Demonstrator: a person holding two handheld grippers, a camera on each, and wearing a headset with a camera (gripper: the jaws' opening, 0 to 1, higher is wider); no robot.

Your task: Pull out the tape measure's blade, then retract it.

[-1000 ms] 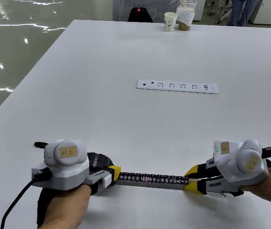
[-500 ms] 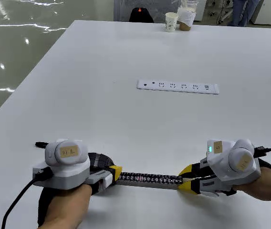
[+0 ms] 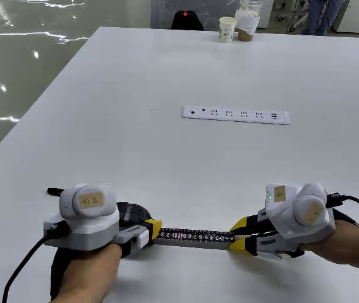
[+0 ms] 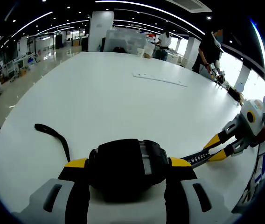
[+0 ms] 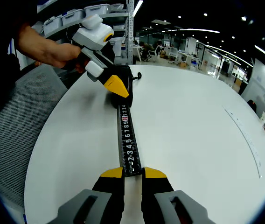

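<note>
Left claw [image 3: 149,228] grips the tape measure case [image 4: 123,161]; right claw [image 5: 132,173] pinches the end of the blade [image 5: 127,140], stretched between them

tape measure [image 3: 135,213] left | blade [image 3: 195,237] rightward on table [image 3: 167,158] | power strip [image 3: 235,114] behind | cups [image 3: 227,28] farthest

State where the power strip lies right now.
In the head view the power strip lies flat on the table, right of centre, beyond the blade and short of the cups at the far edge.
</note>
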